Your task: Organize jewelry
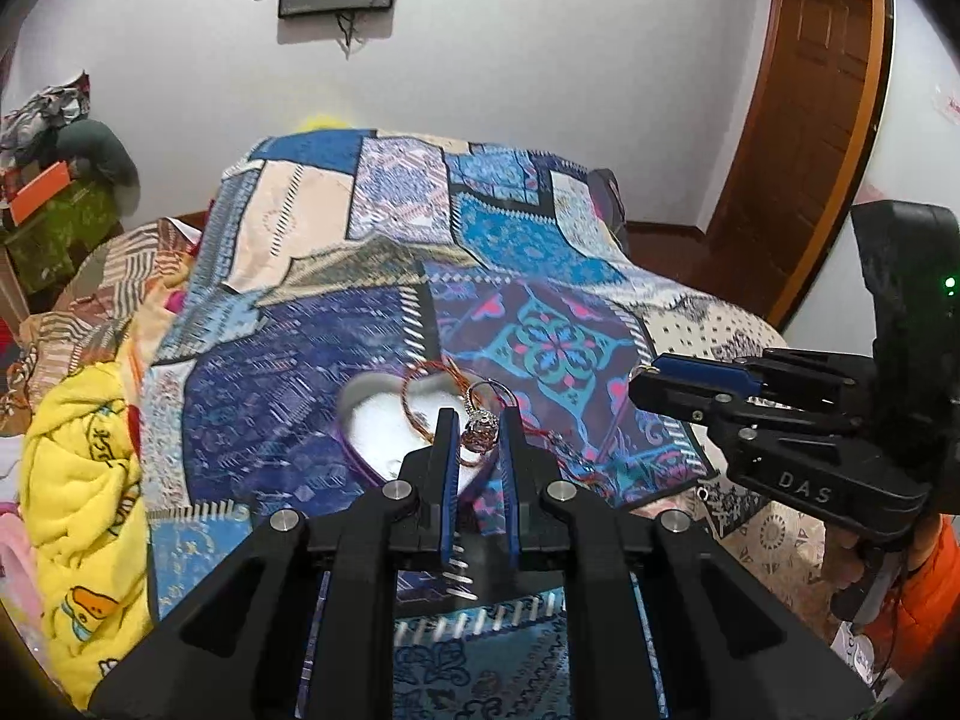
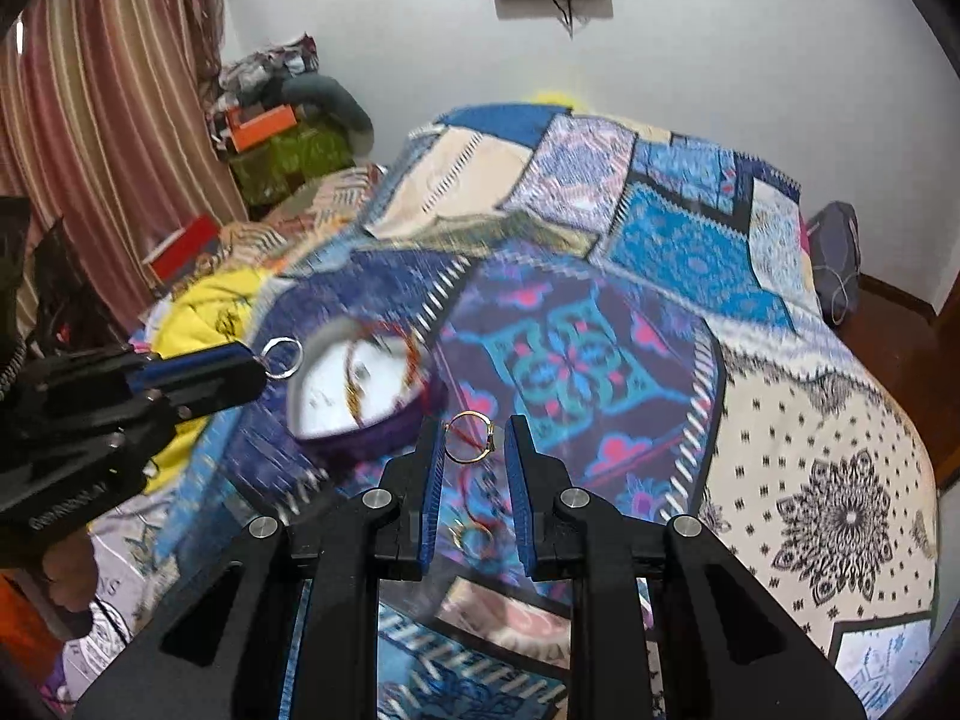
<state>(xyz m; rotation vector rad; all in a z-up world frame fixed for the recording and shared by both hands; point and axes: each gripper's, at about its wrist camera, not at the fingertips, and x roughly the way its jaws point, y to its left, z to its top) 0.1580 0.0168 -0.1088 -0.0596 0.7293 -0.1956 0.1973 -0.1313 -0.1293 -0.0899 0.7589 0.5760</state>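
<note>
**A:** Entry one, left claw (image 1: 478,414)?

**B:** Narrow, pinching a silver ring with a stone setting (image 1: 480,425). The ring stands upright between the blue pads, held over the near edge of the heart-shaped box (image 1: 372,420).

**A:** The box itself?

**B:** Purple wall, white lining, lid absent. It sits on the patchwork bedspread (image 1: 540,228). A red cord bracelet (image 1: 411,396) lies inside it, looped toward the far lobe.

**A:** Entry two, right claw (image 2: 475,420)?

**B:** Narrow too, with a gold ring (image 2: 468,414) upright between the fingers. It touches the left pad; contact at the right pad is hard to make out. The left wrist view shows a gold glint at that claw's tip, raised off the bed, so I list the ring as held. A red thread trails down from it.

**A:** Anything loose?

**B:** A second gold ring (image 2: 474,534) lies on the bedspread beneath the right claw, near the same thread. Whether it is tied to the thread I cannot tell.

**A:** Step in hand?

**B:** By my reading, the carry to the box: both rings lifted, neither yet deposited. The silver one is closer.

**A:** Next move calls for?

**B:** Probably lowering the left claw over the white lining and widening it gently, clear of the bracelet. The right claw must mind its thread, which could drag the loose ring.
</note>
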